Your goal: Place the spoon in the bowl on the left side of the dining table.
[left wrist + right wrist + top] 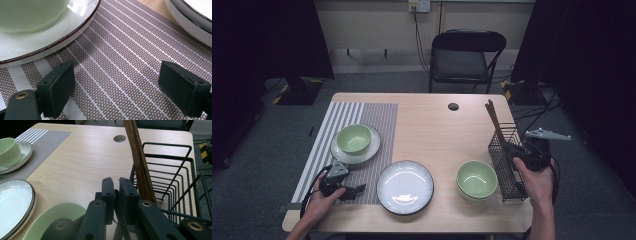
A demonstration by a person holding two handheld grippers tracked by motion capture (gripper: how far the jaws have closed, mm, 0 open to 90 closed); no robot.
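Right gripper view: chopsticks point(140, 170) (upright) just beside right claw point(114, 185).

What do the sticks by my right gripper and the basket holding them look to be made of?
Chopsticks: apparently wood or bamboo, with a dark brown, streaked grain and a matte finish. Wire basket: seemingly metal, made of thin black rods with a fine mesh floor, probably painted or coated; the coating can't be confirmed.

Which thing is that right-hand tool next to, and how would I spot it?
Look at the wooden table's right edge, where a black wire basket stands. The brown chopsticks lean out of it, the sole wooden sticks among bowls and plates.
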